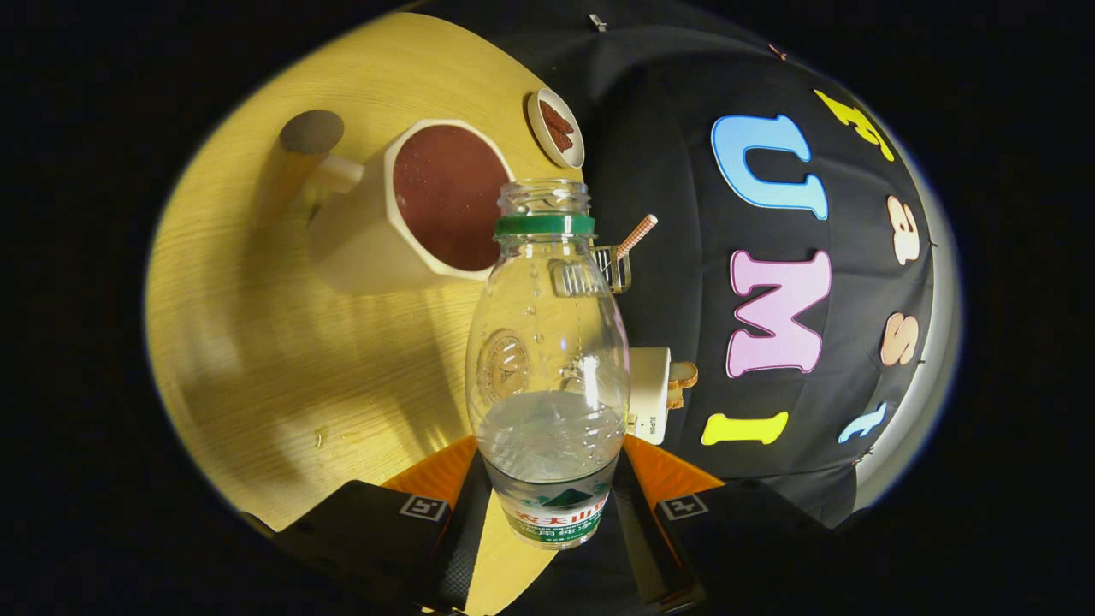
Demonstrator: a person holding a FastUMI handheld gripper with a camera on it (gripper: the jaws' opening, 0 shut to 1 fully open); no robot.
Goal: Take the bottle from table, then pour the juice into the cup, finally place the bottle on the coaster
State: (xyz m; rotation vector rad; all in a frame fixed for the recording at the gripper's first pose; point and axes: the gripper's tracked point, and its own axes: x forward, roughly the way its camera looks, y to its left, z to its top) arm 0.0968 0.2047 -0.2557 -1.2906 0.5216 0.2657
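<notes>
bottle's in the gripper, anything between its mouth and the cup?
Nothing visible. The gripper is shut on the bottle, whose uncapped mouth sits right beside the rim of the white cup. The small dish lies beyond the cup, off that path.

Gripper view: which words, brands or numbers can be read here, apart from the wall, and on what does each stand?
"SUPOR": sideways on the white appliance beyond the bottle.
Label of the bottle: characters warped, partly hidden where the gripper fingers clamp it; not readable.
The embossed seal on the bottle: too faint.
</notes>
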